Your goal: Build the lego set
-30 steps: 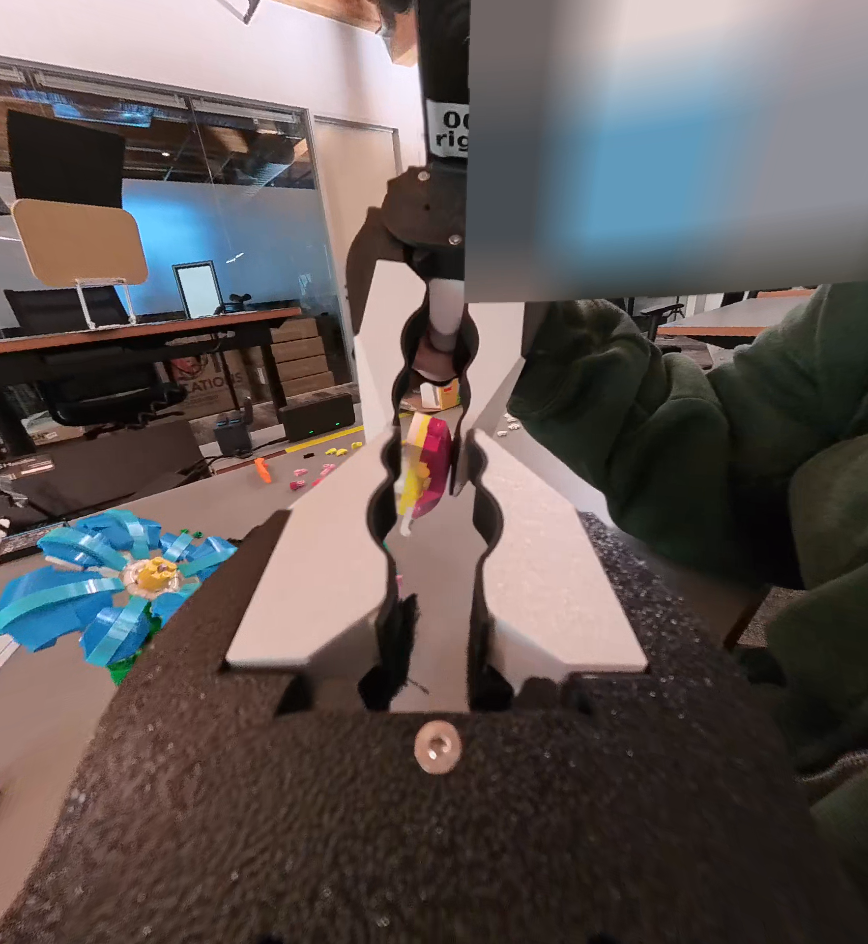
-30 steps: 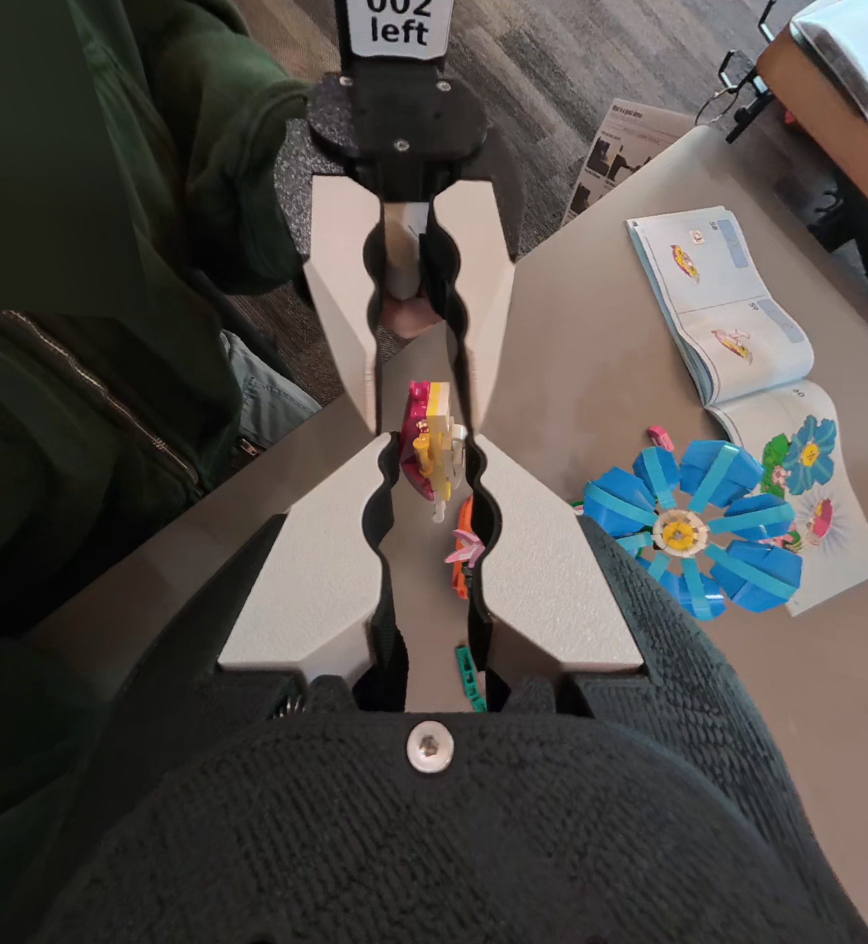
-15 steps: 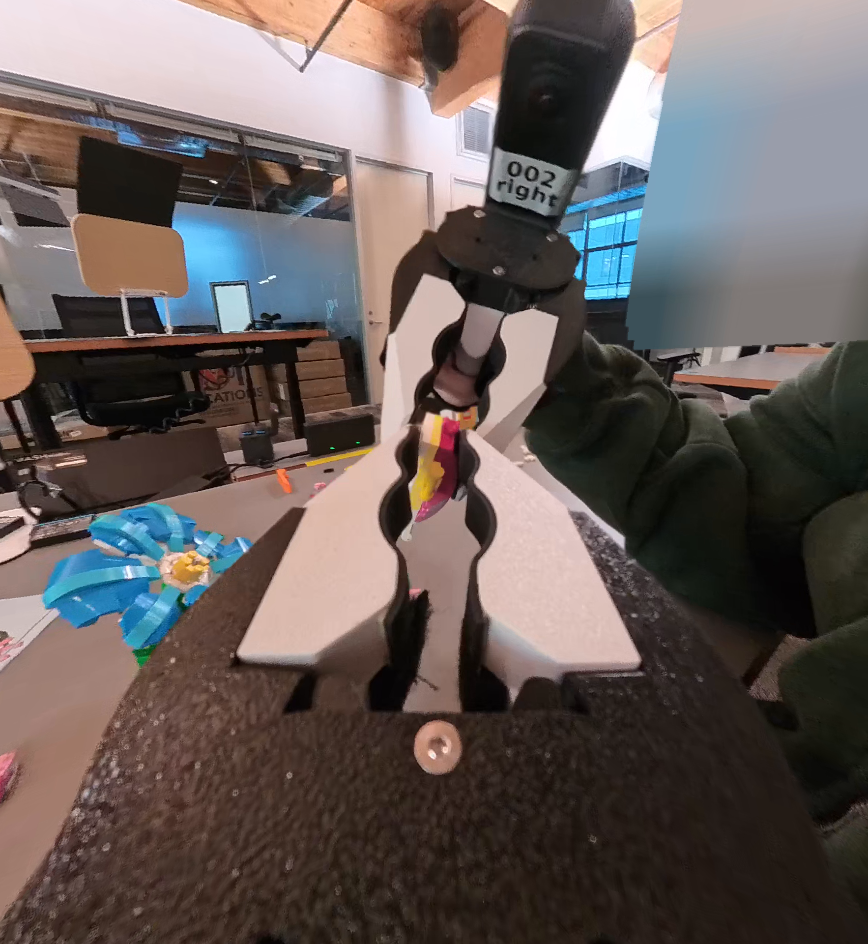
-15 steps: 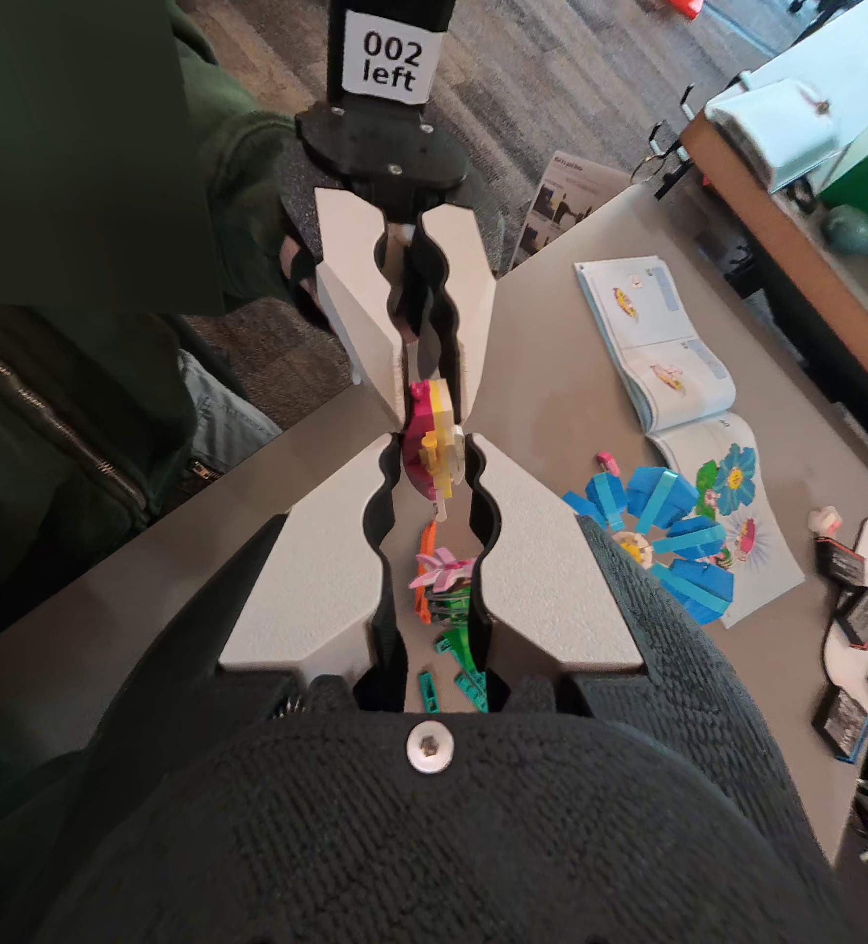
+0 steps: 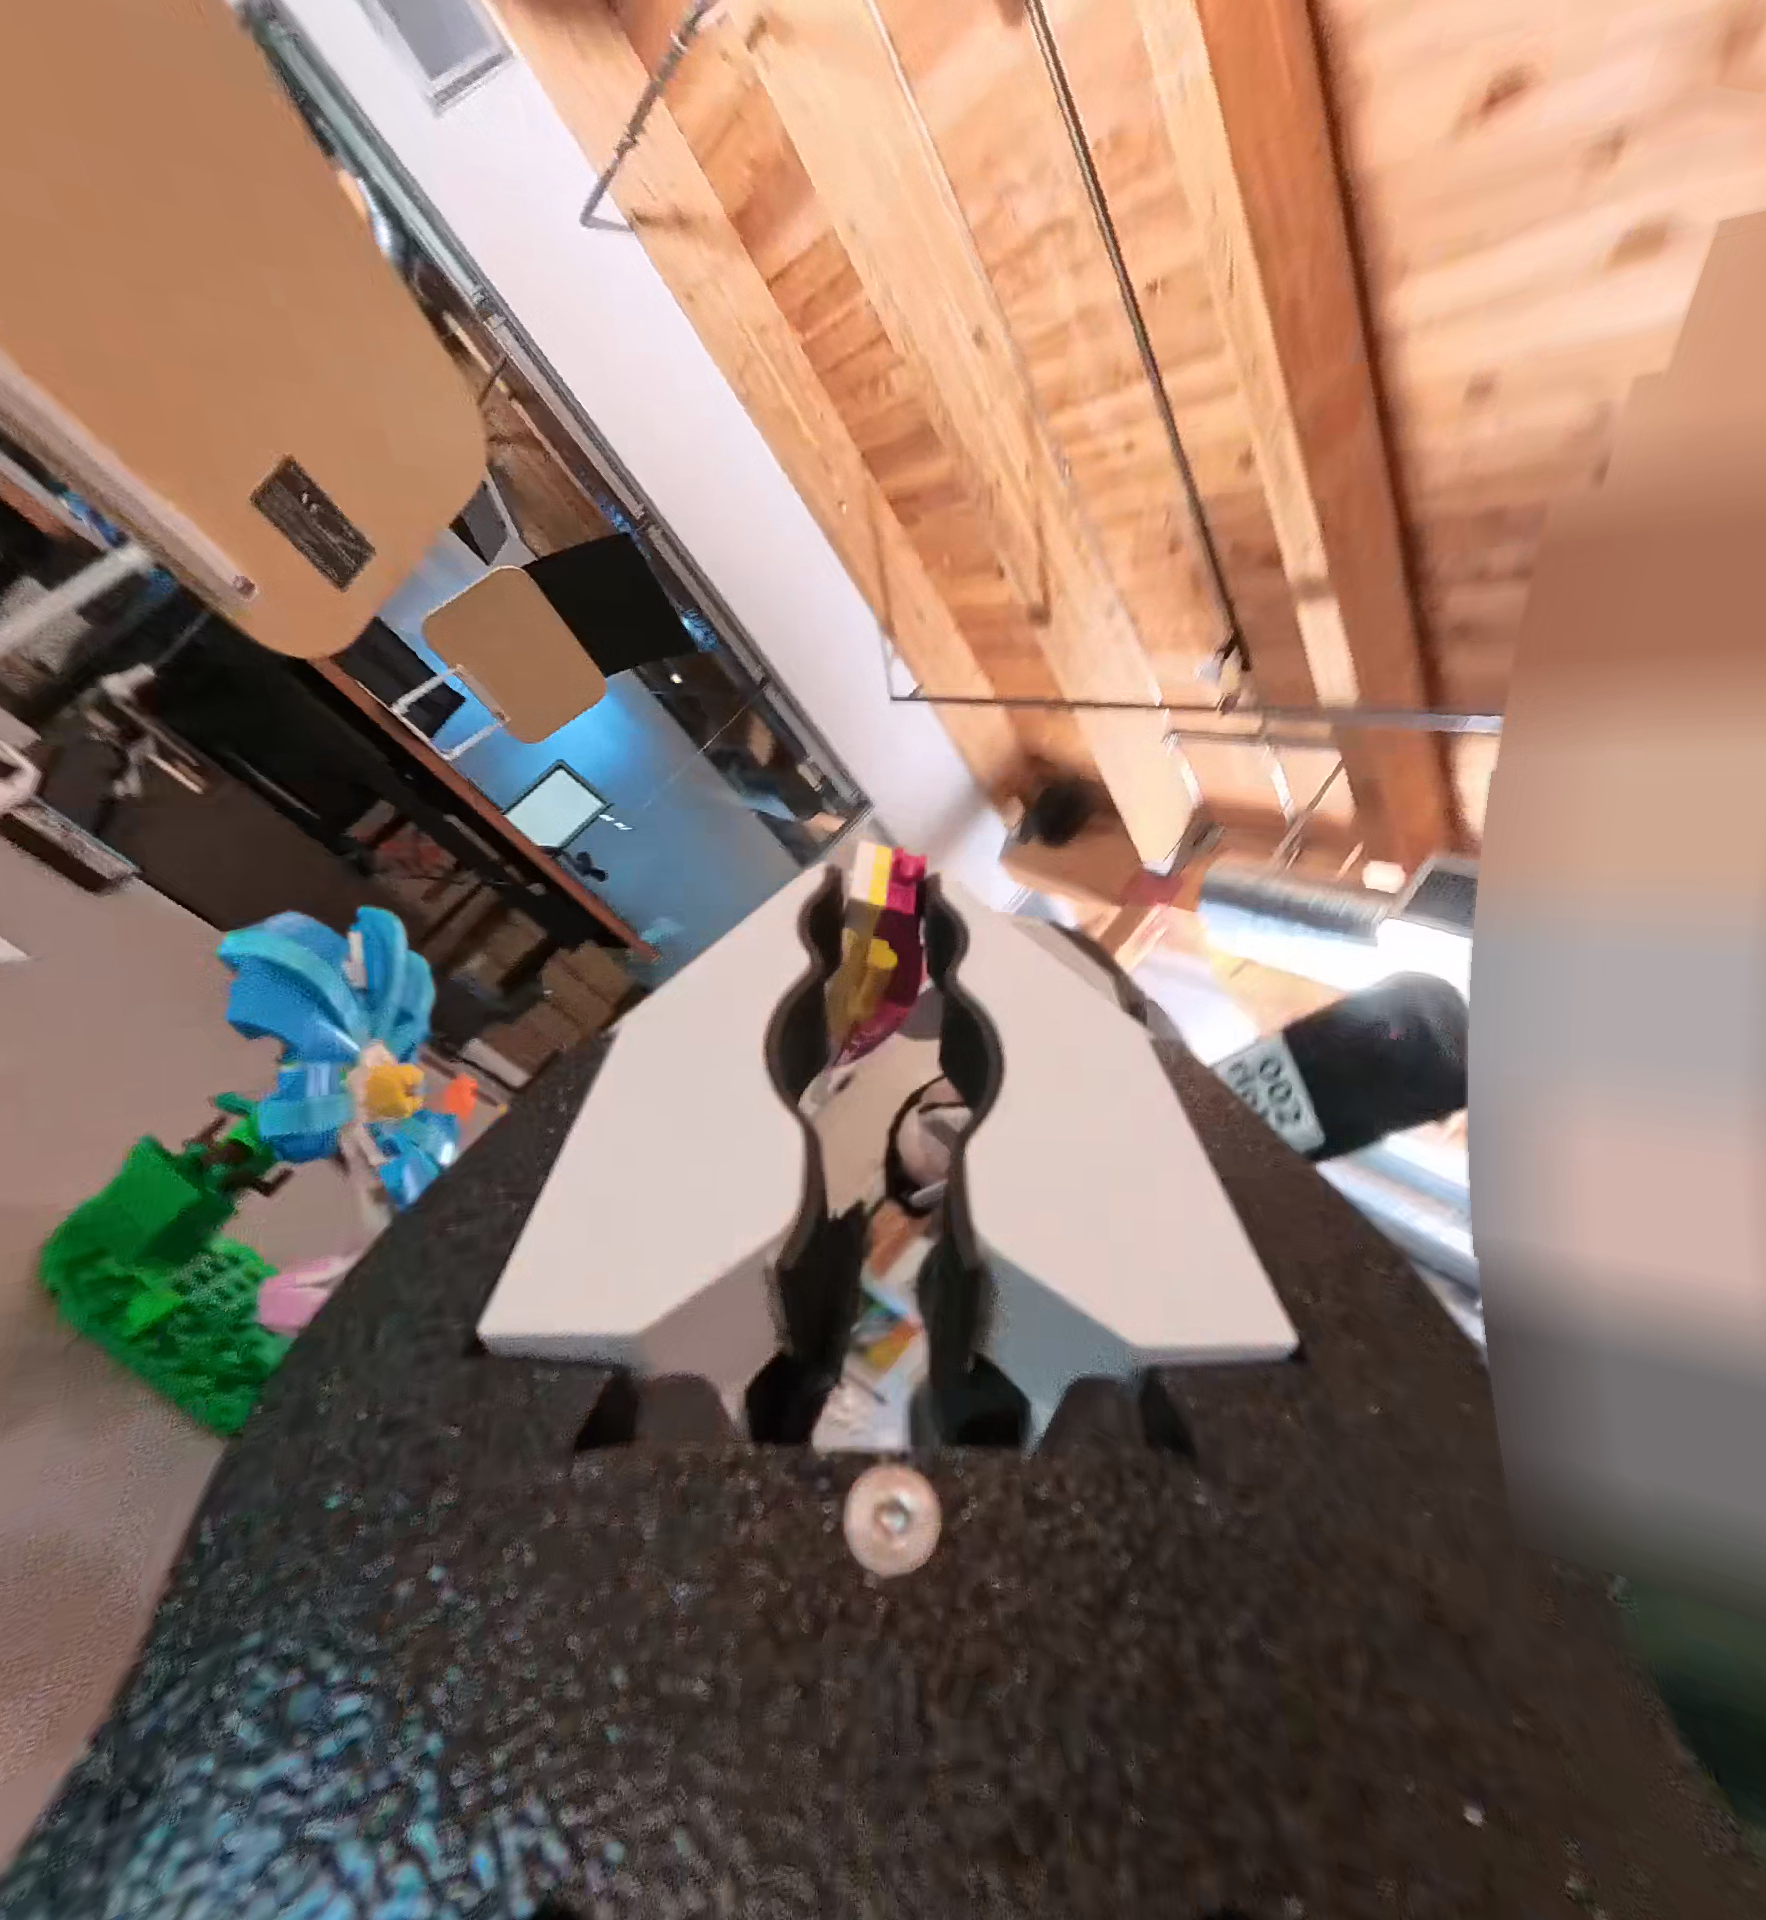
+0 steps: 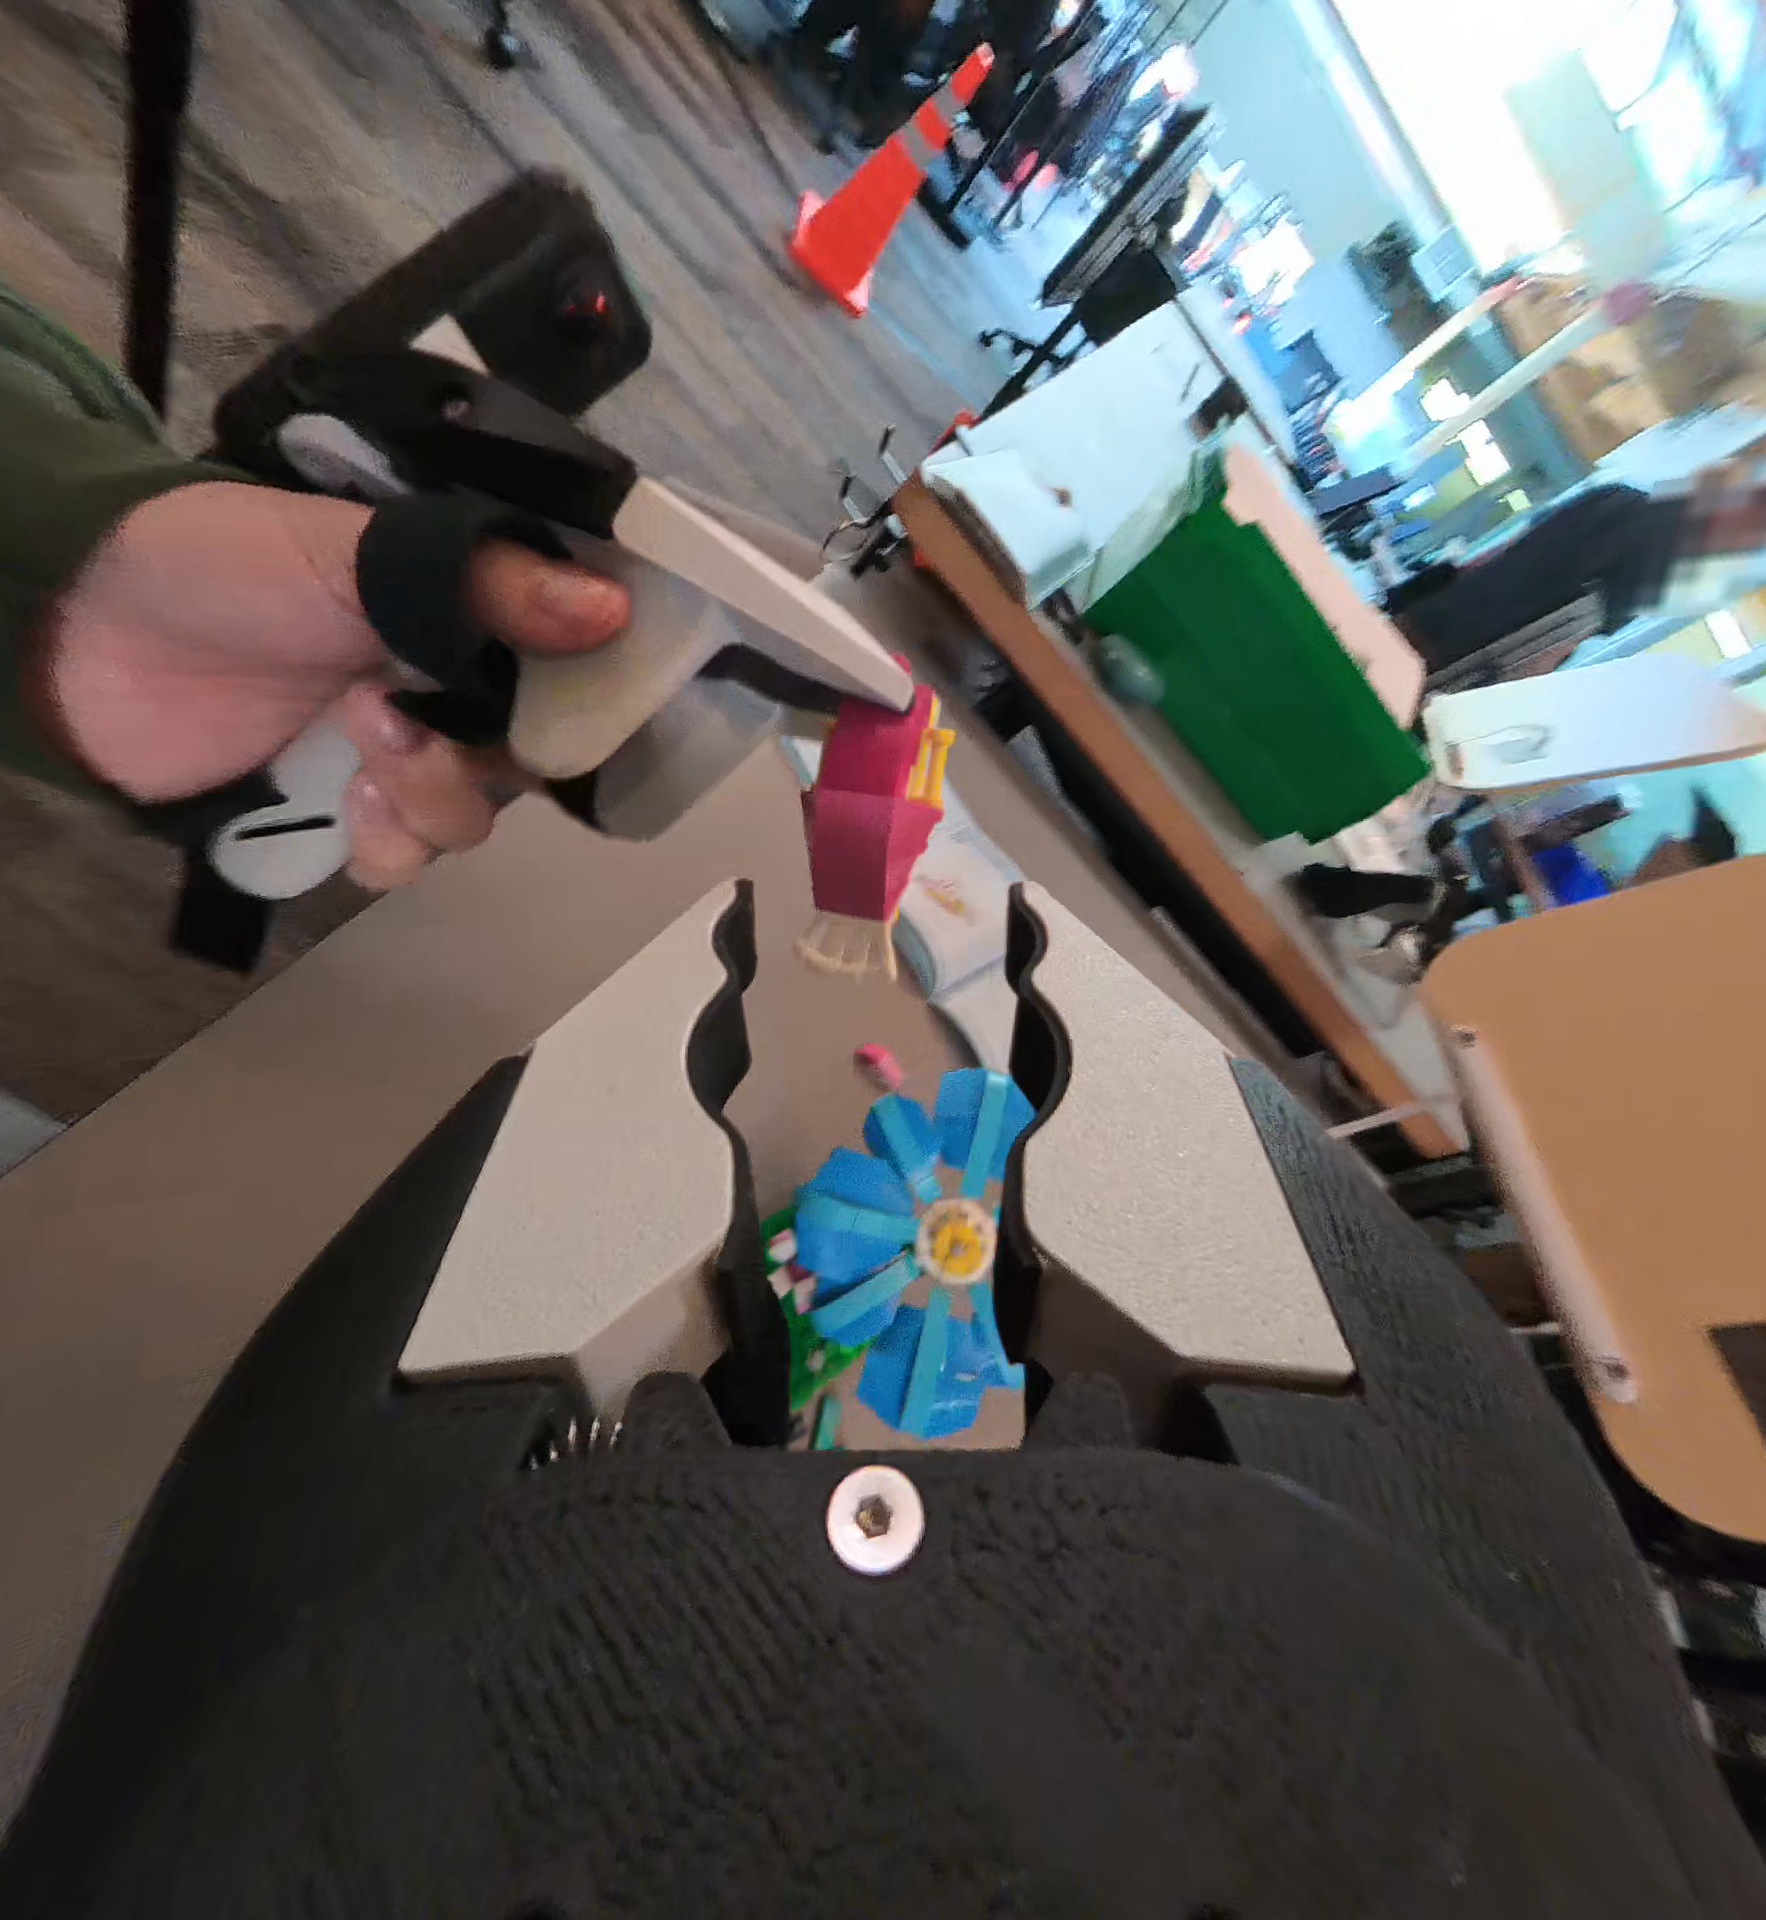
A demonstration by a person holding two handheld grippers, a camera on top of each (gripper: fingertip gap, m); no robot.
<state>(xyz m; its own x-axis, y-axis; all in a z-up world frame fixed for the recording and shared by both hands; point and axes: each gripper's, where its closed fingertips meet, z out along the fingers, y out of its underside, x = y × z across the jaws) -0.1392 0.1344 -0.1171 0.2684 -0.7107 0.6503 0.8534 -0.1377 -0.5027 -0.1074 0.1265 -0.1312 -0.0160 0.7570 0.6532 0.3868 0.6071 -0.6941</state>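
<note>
Grey worktop (image 6: 235, 1143), blue lego flower (image 6: 920, 1236) below. Left hand-held gripper (image 5: 874, 914) clamping magenta-yellow flower piece (image 6: 874, 821); right hand-held gripper (image 6: 879, 925) apart, empty. Next, probably: mounting piece.

The right tongs (image 6: 879, 935) stand spread and empty above the blue lego flower (image 6: 920, 1236) on the worktop (image 6: 235, 1122). Beyond, the left tongs (image 6: 894, 701) pinch a magenta-yellow lego piece (image 6: 874, 821), held in a hand (image 6: 235, 655).

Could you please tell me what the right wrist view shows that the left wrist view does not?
Only the right wrist view shows the open right gripper, the person's hand on the other tool, and an orange traffic cone. Only the left wrist view shows the wooden plank ceiling. Both show the magenta and yellow brick piece pinched by the left gripper, and the blue brick flower.
</note>
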